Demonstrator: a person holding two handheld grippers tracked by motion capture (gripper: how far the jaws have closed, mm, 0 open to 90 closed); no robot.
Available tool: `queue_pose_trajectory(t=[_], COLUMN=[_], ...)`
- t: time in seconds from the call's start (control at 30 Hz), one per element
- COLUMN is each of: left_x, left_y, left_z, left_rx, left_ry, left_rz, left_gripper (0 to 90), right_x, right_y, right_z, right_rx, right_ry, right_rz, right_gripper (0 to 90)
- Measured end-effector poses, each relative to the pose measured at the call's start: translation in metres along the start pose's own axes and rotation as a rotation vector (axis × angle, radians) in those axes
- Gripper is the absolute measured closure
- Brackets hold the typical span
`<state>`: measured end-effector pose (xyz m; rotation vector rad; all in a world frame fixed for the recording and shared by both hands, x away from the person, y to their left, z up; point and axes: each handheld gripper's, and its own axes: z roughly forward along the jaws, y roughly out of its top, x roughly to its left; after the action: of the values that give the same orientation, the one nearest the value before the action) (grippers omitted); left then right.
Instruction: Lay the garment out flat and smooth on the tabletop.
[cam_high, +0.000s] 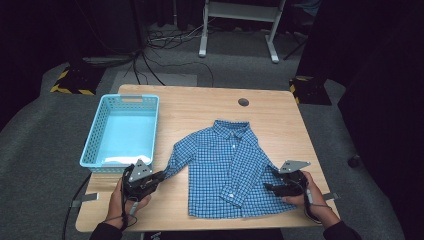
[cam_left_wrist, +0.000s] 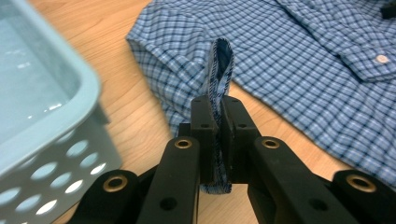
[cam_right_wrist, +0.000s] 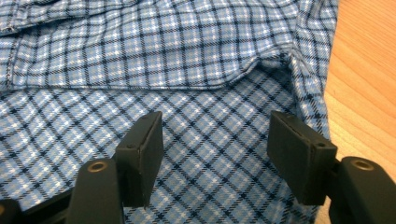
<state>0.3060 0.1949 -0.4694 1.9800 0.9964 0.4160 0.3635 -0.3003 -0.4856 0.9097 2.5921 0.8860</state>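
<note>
Shirt (cam_high: 230, 167) lies flat on wooden table (cam_high: 200, 107), basket (cam_high: 122, 129) at nine o'clock; left tool (cam_high: 159, 176) pinches its cuff (cam_left_wrist: 218, 70), right tool (cam_high: 269, 188) gapes above the fabric; grey carpet around.

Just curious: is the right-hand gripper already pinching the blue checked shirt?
No, the right gripper has its jaws standing apart above the blue checked shirt.

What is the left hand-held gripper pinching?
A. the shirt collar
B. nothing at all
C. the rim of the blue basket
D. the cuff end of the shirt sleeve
D: in the left gripper view the jaws of the left hand-held gripper are closed on a folded bit of checked cloth at the sleeve end of the shirt, with the basket off to the side, untouched.
</note>
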Motion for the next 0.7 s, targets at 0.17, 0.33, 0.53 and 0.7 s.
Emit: queue_pose_trajectory(t=[0.17,0.33,0.53,0.7], left_x=[0.004,0.005,0.011,0.013], left_y=[-0.007,-0.009,-0.015,-0.019], left_z=[-0.003,-0.005,-0.008,-0.011], left_rx=[0.011,0.029,0.046,0.058], left_ry=[0.014,0.035,0.057,0.064], left_rz=[-0.026,-0.022,-0.044,-0.058], left_gripper=[83.8,83.9,84.0,84.2], right_x=[0.0,0.0,0.0,0.0], right_y=[0.0,0.0,0.0,0.0], right_z=[0.0,0.0,0.0,0.0], right_rx=[0.002,0.002,0.002,0.002], right_ry=[-0.001,-0.001,-0.001,-0.002], right_rz=[0.001,0.001,0.001,-0.002], right_gripper=[36.7,36.7,36.5,36.5])
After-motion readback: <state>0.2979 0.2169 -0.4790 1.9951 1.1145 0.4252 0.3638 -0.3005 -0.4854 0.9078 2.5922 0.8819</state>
